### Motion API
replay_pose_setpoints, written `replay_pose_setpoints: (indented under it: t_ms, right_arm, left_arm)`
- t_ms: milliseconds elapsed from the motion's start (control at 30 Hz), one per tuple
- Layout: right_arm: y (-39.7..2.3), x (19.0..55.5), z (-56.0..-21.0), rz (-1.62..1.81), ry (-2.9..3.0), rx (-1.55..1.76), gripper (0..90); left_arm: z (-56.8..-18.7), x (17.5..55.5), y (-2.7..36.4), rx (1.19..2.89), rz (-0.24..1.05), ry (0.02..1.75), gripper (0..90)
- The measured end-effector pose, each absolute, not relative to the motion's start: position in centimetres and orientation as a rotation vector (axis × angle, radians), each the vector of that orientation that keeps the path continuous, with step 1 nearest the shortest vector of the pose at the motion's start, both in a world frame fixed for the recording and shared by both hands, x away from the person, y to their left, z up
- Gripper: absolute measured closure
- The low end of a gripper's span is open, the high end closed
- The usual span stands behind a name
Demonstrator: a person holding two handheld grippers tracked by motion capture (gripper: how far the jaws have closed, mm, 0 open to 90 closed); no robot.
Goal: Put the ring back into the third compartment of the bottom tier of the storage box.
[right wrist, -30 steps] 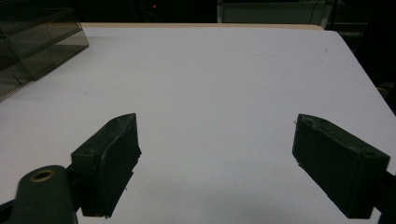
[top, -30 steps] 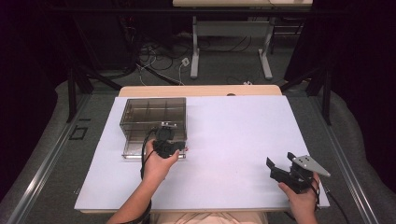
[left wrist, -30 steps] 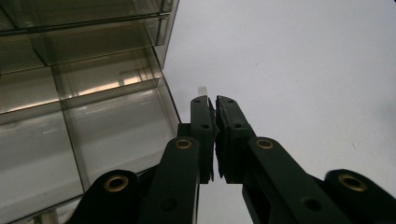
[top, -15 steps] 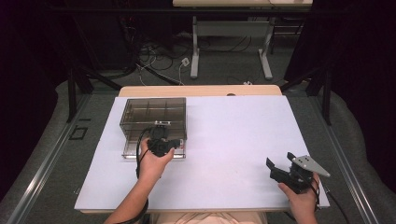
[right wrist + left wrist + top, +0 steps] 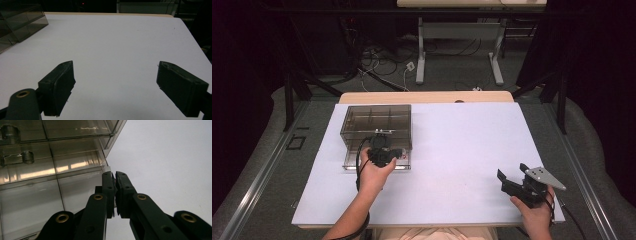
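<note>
A smoky clear drawer box [image 5: 377, 120] stands on the white table top [image 5: 462, 140] at the left, with its lowest drawer [image 5: 354, 162] pulled out toward me. My left gripper [image 5: 394, 151] hovers over the right front of that drawer, held in a hand. In the left gripper view its jaws [image 5: 114, 173] are pressed together beside the box's corner [image 5: 105, 162], and I see nothing between them. My right gripper [image 5: 512, 175] rests low near the table's front right edge. Its jaws [image 5: 115, 67] stand wide apart over bare white surface, with the box [image 5: 20, 20] far off to the left.
The box's upper compartments [image 5: 22, 157] hold small metal parts. Beyond the table's far wooden edge [image 5: 427, 96] are a dark floor with cables [image 5: 382, 60] and a desk frame [image 5: 457, 50]. A grey rail [image 5: 257, 185] runs along the left side.
The left hand has edged slightly to the left at the drawer front. The right hand and its gripper have kept still.
</note>
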State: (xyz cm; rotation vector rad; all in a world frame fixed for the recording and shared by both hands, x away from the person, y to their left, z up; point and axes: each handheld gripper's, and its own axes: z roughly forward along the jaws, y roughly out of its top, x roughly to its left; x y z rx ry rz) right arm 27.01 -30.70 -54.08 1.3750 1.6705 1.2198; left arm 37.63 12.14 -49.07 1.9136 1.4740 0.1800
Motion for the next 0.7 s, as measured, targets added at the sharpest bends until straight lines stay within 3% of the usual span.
replay_pose_setpoints:
  t_ms: [700]
  right_arm:
    - [-30.7, 27.0, -54.1, 1.217, 1.679, 1.367, 14.2]
  left_arm:
    - [-50.6, 38.2, 12.1, 1.944, 0.165, 1.527, 86.4]
